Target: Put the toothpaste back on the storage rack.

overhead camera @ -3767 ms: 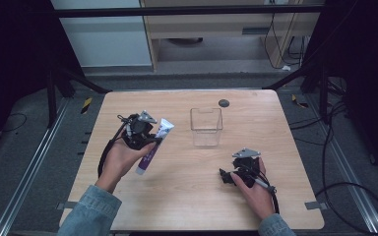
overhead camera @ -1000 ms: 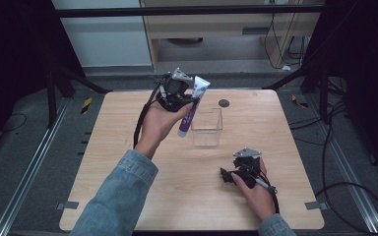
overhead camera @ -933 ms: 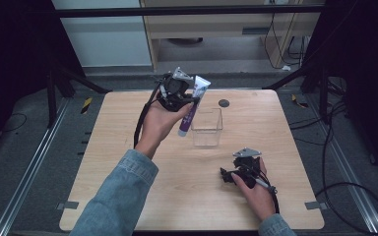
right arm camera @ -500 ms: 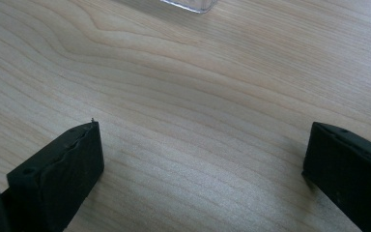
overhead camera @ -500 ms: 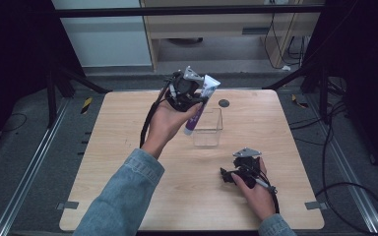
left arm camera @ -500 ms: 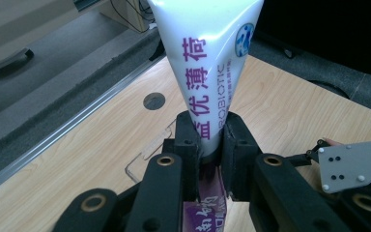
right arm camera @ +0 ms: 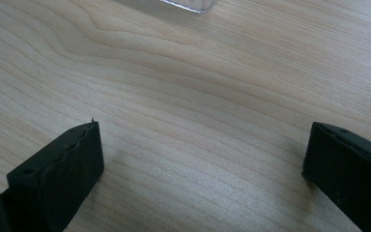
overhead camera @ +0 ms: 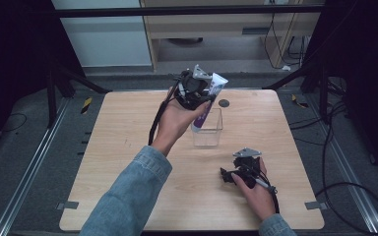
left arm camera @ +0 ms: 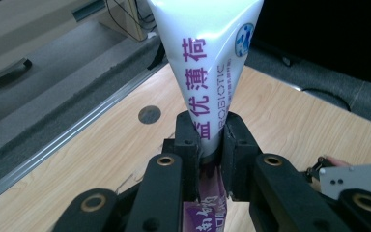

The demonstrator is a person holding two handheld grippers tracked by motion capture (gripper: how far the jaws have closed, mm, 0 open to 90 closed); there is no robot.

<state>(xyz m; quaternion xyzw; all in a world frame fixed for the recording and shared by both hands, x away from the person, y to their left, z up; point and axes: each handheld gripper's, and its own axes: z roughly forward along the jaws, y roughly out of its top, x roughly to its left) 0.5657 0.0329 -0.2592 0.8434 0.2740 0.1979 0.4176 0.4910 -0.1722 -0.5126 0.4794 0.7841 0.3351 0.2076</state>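
Here the left gripper (left arm camera: 211, 145) is clamping a white-purple tube (left arm camera: 207, 72) at frame centre; the high view is showing it above the clear box (overhead camera: 207, 129). The right gripper (right arm camera: 198, 169) is resting open, low right.

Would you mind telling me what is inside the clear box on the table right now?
The clear box looks empty; through its walls only table shows. The tube, clamped in the left claw, hangs over it and covers part of its rear wall.

Lab-style recording bay: wooden table (overhead camera: 128, 147) mid-frame, black frame posts (overhead camera: 54, 88) at left, trailing cables (overhead camera: 344, 162) at right.
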